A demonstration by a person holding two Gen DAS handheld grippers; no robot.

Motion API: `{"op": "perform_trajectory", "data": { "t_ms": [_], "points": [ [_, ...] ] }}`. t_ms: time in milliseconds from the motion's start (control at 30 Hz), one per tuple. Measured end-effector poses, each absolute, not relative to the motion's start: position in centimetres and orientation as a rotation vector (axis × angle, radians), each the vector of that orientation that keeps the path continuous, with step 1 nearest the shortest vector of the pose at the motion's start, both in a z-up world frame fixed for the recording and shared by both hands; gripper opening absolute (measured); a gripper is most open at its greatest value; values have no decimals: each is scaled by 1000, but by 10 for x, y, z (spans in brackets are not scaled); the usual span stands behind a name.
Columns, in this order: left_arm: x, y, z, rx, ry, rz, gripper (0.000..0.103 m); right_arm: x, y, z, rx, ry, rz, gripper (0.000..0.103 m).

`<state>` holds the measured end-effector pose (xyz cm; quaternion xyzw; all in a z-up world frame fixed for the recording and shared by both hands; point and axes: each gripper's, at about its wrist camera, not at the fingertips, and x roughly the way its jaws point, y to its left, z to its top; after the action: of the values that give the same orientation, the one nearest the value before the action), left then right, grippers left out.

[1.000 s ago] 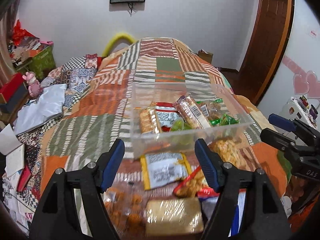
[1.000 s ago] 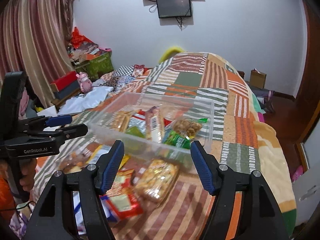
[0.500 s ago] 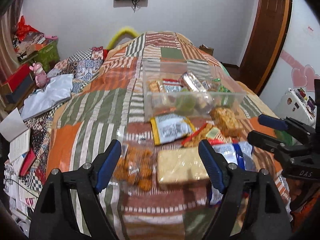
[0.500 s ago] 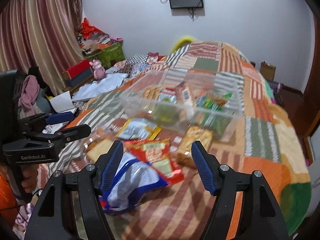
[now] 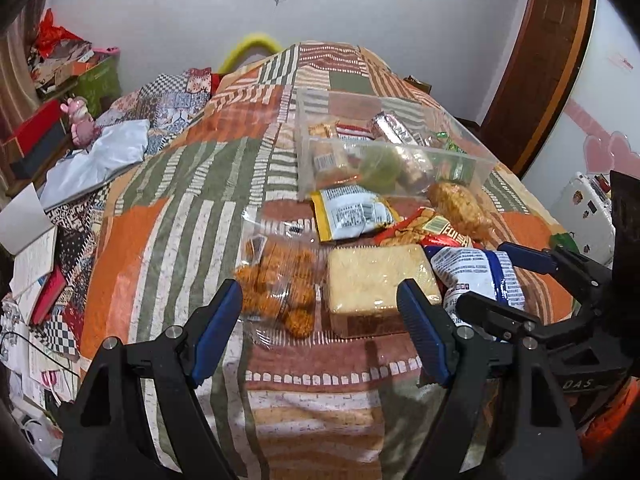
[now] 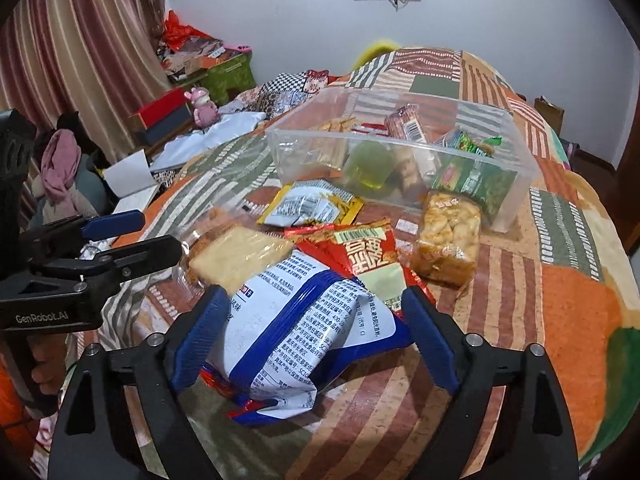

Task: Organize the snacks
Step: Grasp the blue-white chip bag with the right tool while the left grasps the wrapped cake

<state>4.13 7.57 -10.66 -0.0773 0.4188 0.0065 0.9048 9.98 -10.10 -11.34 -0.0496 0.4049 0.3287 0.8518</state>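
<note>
two grippers hang low over the bed, both wide open, holding nothing. right gripper sits around the blue and white bag. left gripper is beside it. clear box of snacks lies beyond the bag.

A bed under a patchwork quilt carries a clear plastic bin toward its far end, with loose snack packets scattered nearer the foot edge.
</note>
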Motion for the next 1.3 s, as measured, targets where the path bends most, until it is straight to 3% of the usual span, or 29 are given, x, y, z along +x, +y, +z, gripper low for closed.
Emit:
{"op": "perform_trajectory", "data": {
  "t_ms": [133, 300, 367, 433, 733, 1033, 1300],
  "points": [
    [41, 73, -110, -166, 873, 6, 79, 101, -101, -119, -102, 877, 695, 99],
    [42, 69, -113, -153, 885, 4, 79, 105, -100, -130, -55, 928, 717, 98],
    [42, 68, -114, -154, 888, 4, 79, 104, -102, -130, -36, 927, 738, 92],
    [44, 67, -115, -155, 891, 4, 79, 103, -102, -128, -27, 930, 778, 73],
    [54, 55, -118, -163, 909, -25, 79, 98, -114, -113, -33, 857, 772, 48],
    [73, 39, -127, -180, 943, -65, 82, 105, -144, -96, 42, 809, 763, 36],
    [86, 27, -135, -117, 945, -33, 86, 114, -164, -82, 70, 756, 718, 35]
  ]
}}
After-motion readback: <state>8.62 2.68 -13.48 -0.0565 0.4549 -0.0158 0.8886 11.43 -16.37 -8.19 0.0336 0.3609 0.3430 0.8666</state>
